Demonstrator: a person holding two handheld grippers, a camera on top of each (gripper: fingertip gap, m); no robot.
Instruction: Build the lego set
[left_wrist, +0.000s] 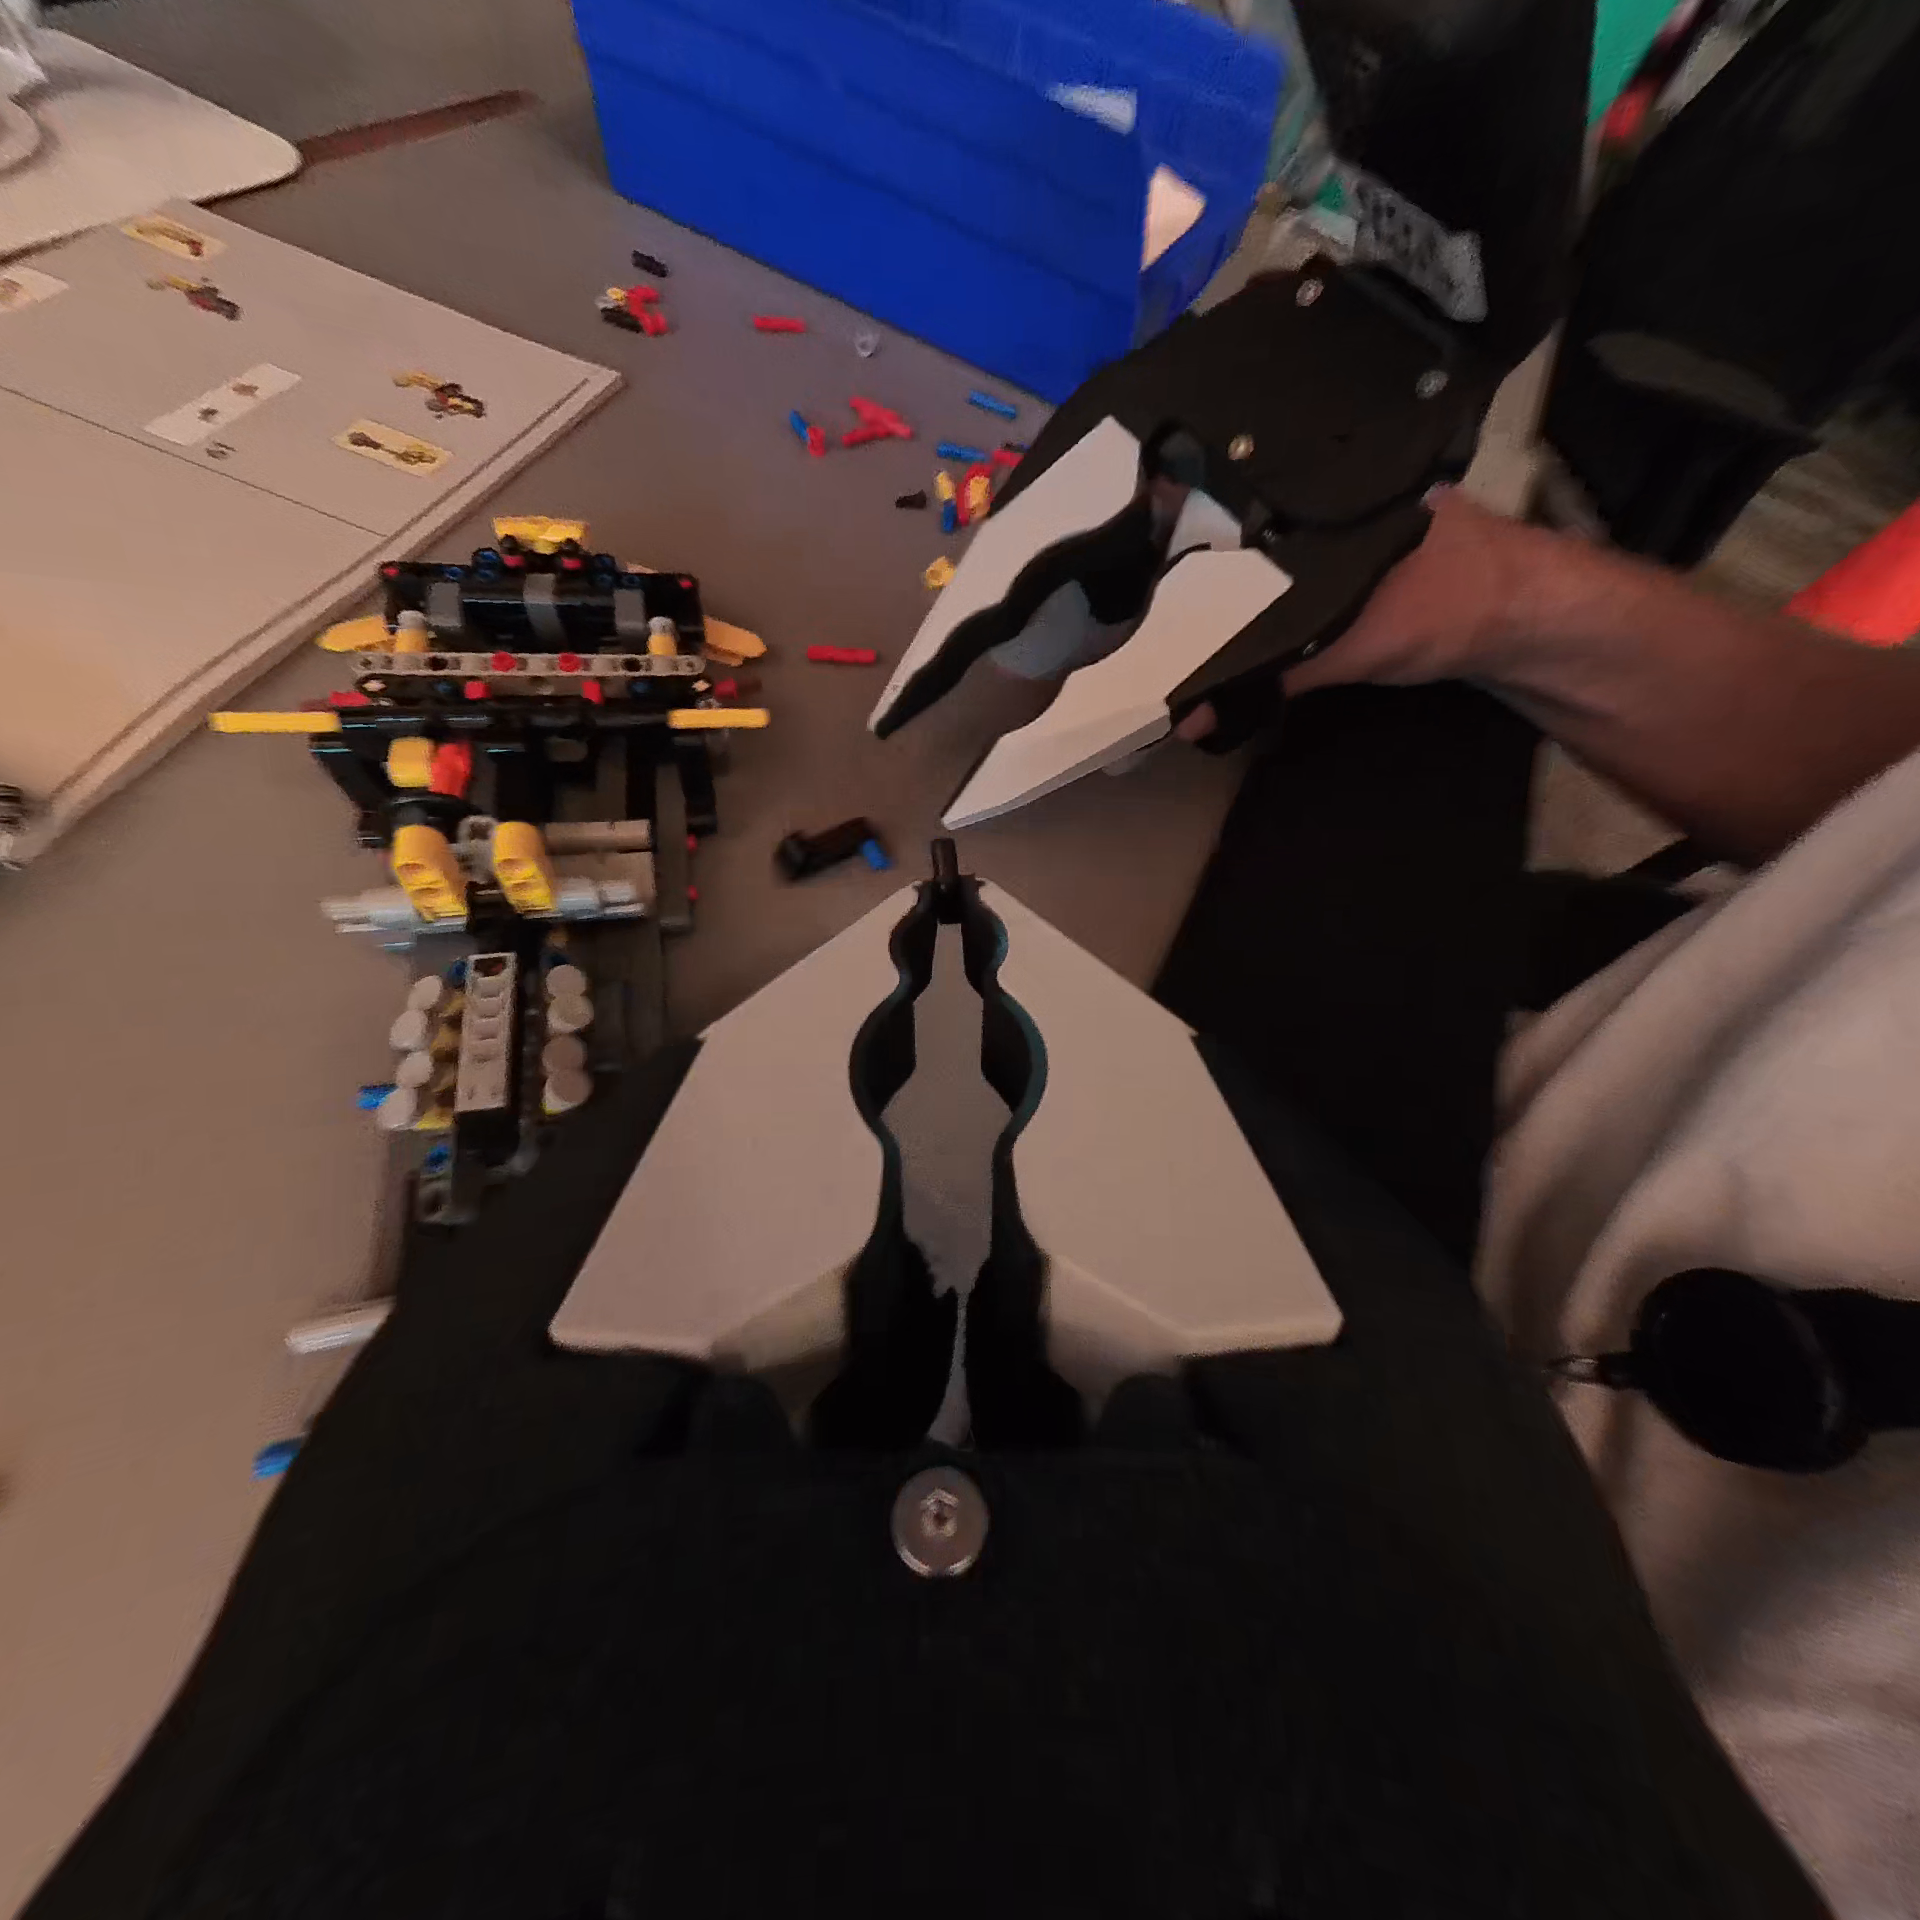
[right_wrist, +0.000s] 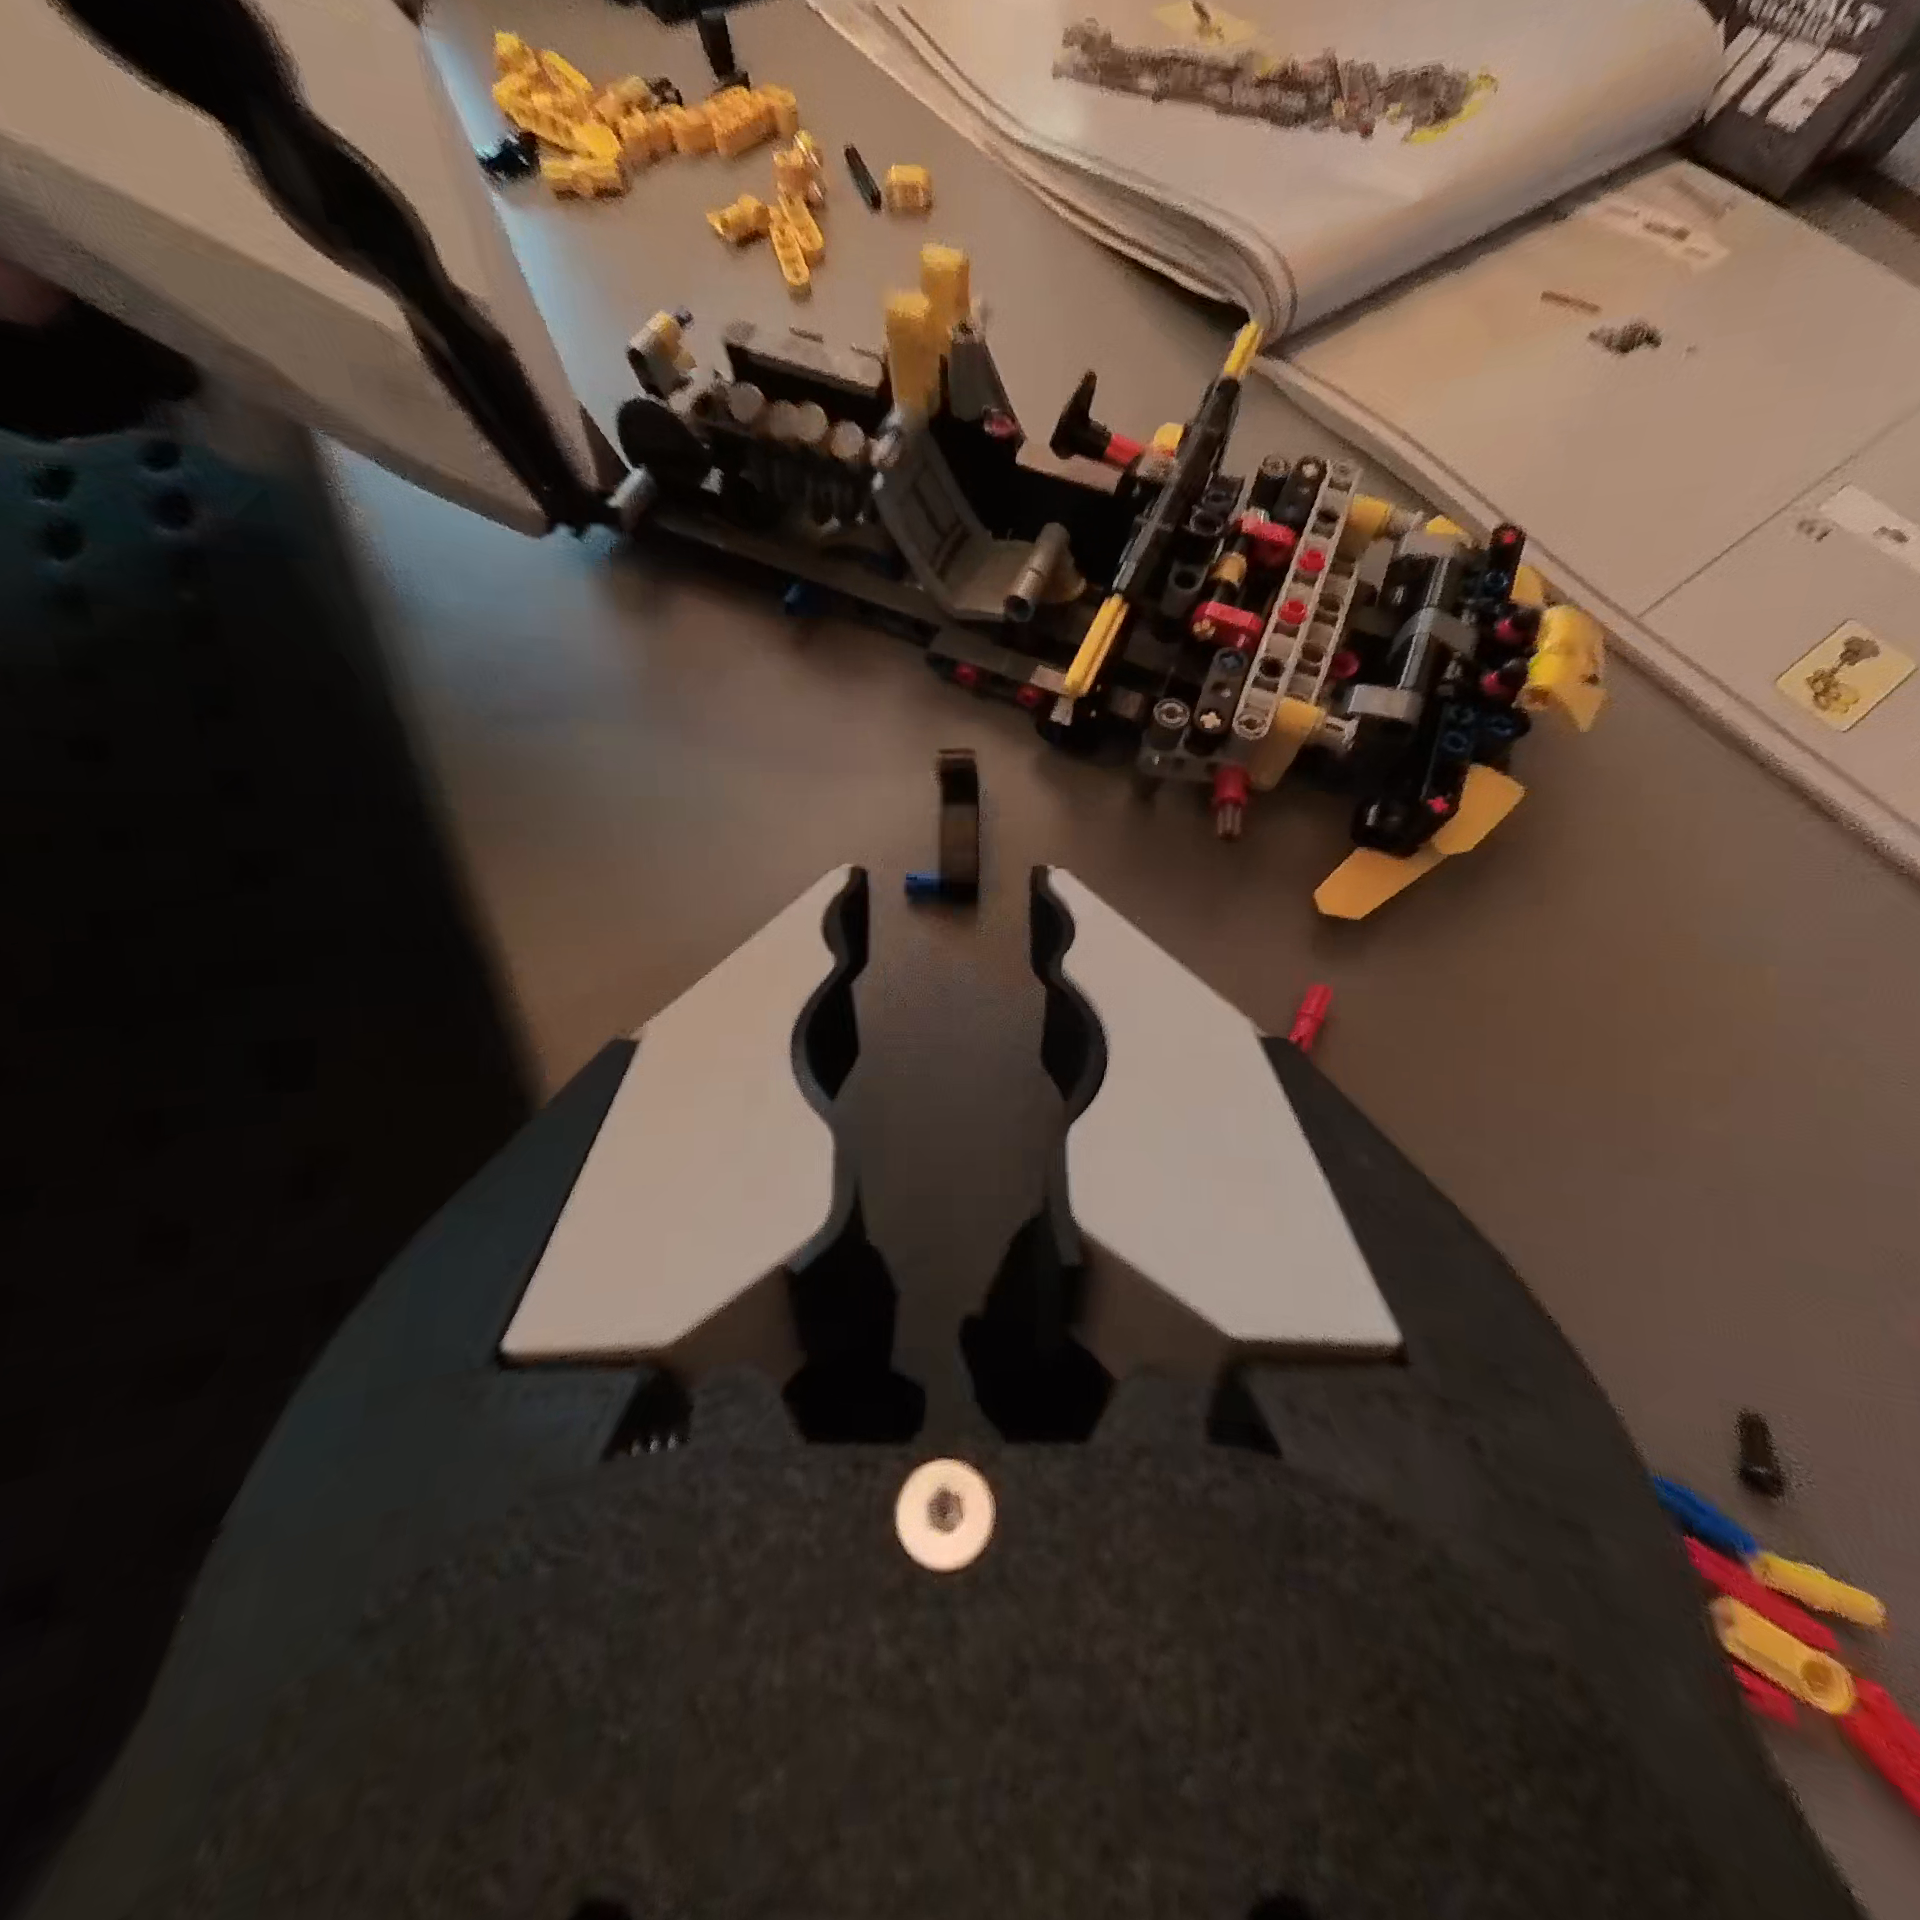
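Two grippers, left gripper (left_wrist: 945, 894) pinching black pin (left_wrist: 943, 864), right gripper (right_wrist: 948, 894) spread behind black piece (right_wrist: 957, 821), model (right_wrist: 1143, 582) beyond

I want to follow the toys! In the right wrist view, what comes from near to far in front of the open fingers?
Right gripper → small black piece with a blue pin → half-built model → pile of yellow pieces.
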